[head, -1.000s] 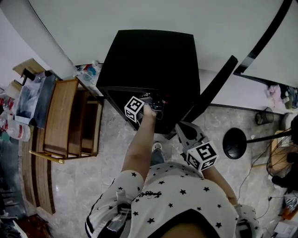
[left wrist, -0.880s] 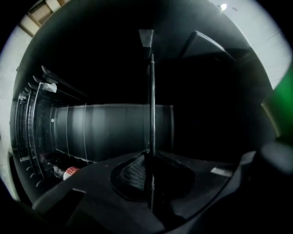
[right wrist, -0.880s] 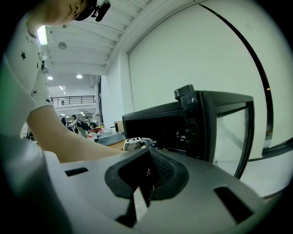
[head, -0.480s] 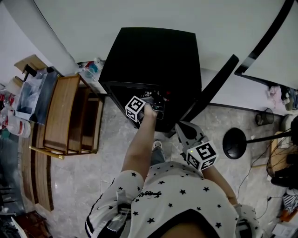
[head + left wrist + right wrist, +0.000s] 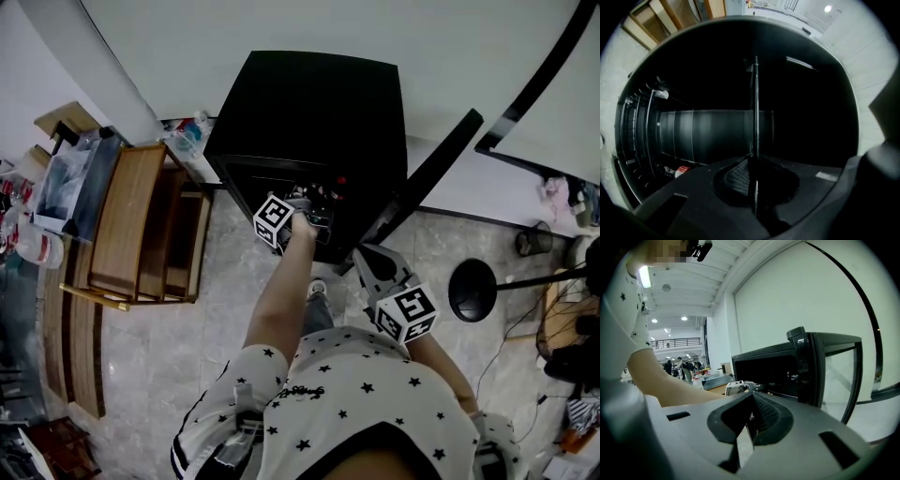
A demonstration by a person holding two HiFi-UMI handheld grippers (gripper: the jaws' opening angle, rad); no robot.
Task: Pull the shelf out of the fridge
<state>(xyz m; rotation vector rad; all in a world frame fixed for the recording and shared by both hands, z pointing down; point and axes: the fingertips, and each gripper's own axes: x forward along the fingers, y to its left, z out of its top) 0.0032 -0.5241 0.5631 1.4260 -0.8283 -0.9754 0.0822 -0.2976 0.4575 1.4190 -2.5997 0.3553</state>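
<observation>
Your left tongs (image 5: 754,161) pinch the thin dark shelf (image 5: 755,103) of the black fridge (image 5: 314,103), right tongs (image 5: 751,416) together; a crooked pull may jam it.

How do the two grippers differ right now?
The left gripper reaches into the fridge; the right gripper hangs outside it. The left's fingers pinch the shelf by its edge; the right's fingers hold nothing. Both have their fingers closed.

I'm standing in a big open hall, looking like a workroom: a fridge (image 5: 309,122) is sitting on tiled floor (image 5: 187,356) at twelve o'clock, a wooden rack (image 5: 141,225) at ten, people (image 5: 686,367) milling under ceiling lamps (image 5: 684,318).
</observation>
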